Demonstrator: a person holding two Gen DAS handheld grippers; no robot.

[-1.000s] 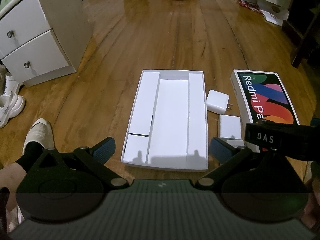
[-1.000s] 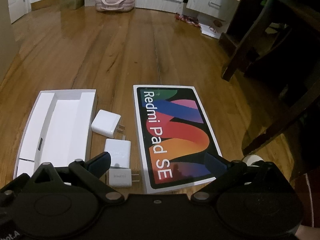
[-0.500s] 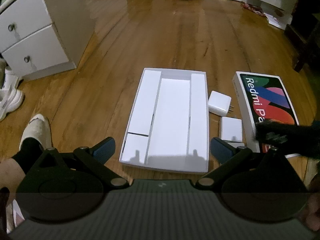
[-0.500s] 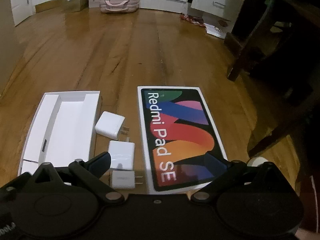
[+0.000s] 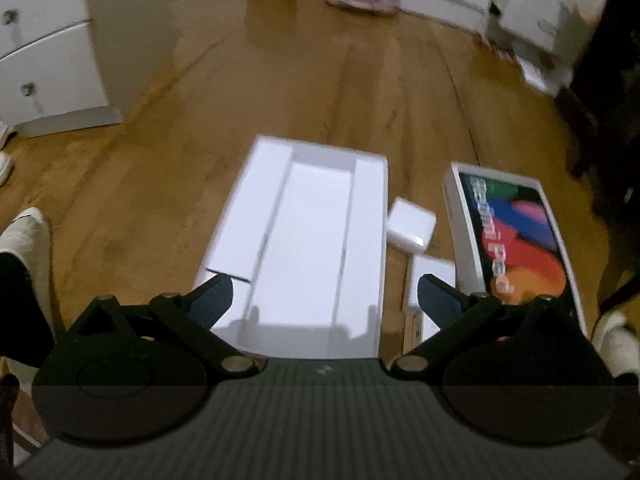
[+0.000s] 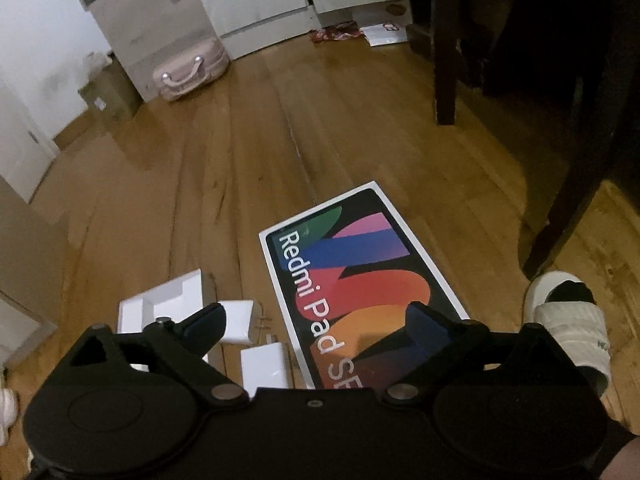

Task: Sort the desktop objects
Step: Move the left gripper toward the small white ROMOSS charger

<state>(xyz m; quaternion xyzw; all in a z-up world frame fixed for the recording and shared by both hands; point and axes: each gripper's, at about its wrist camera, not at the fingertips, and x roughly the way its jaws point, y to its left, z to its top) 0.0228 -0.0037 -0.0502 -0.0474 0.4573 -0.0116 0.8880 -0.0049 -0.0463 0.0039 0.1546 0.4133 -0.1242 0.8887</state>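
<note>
**Handling Notes: Boxed Items on the Floor**

Both the left gripper [image 5: 325, 292] and right gripper [image 6: 316, 320] had their jaws spread wide, holding nothing. One white tray [image 5: 304, 240] lay on the floor at 12 o'clock of the left gripper. One printed box lid [image 6: 360, 280] lay at 1 o'clock of the right gripper. Two white chargers [image 6: 239, 322] [image 6: 265, 364] were seen clearly between them; any third was hidden. The chargers were judged light, rigid and smooth: grip across the flat sides. The cardboard tray was judged crushable: grip its rim.

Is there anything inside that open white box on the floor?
The white box tray shows only bare white compartments; nothing lies in them. Its near edge is hidden behind the left gripper, so that strip cannot be checked. Two white chargers lie outside, beside it.
</note>
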